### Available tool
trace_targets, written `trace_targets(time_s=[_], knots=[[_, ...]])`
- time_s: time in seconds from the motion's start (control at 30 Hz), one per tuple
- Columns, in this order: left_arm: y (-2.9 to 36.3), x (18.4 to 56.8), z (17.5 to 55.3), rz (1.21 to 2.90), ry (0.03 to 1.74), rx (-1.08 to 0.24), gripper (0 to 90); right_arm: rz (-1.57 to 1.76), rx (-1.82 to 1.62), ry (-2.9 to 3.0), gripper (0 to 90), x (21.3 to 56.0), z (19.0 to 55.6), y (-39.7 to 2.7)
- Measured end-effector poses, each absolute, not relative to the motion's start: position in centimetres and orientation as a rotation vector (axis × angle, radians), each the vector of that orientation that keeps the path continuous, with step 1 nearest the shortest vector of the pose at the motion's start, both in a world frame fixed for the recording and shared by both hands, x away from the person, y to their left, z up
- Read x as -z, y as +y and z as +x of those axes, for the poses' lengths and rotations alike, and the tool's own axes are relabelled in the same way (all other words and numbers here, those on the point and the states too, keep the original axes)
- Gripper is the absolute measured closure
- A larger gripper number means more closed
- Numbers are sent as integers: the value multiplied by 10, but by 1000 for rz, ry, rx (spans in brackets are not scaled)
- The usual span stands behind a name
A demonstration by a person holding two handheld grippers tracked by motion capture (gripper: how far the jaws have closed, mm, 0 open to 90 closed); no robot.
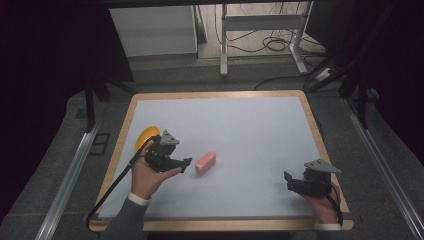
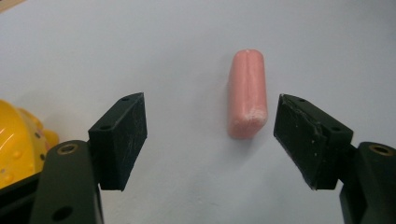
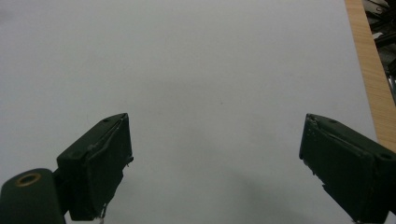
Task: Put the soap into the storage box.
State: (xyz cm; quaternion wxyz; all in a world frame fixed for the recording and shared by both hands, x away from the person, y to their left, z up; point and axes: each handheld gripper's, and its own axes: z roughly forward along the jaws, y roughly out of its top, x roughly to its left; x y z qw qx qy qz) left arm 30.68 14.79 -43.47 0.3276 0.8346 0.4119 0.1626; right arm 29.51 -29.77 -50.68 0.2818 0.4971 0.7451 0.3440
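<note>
A pink sausage-shaped piece (image 1: 205,162) lies on the pale blue mat, left of centre. My left gripper (image 1: 185,164) is open just to its left, jaws pointing at it. In the left gripper view the pink piece (image 2: 247,94) lies beyond the wide-spread jaws, nearer the right one, with nothing between them. A yellow rounded object (image 1: 146,136) sits behind my left hand, and its bumpy yellow surface (image 2: 16,144) shows at the left edge of the left gripper view. My right gripper (image 1: 288,180) rests open near the front right, over bare mat (image 3: 210,84).
The mat lies on a wooden board (image 1: 315,125) whose edge (image 3: 369,65) shows in the right gripper view. Metal rails (image 1: 70,175) run along both sides. A white table frame (image 1: 260,30) and cables stand on the floor beyond.
</note>
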Motion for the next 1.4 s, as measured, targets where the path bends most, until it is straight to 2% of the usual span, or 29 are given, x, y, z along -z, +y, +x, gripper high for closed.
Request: trace_targets(time_s=[0.93, 1.4], knots=[[93, 455, 333, 2306, 1025, -340, 273, 1327, -919, 1996, 91, 506, 295, -298], [80, 480, 350, 2349, 1062, -284, 328, 1328, -913, 2001, 91, 507, 295, -297]])
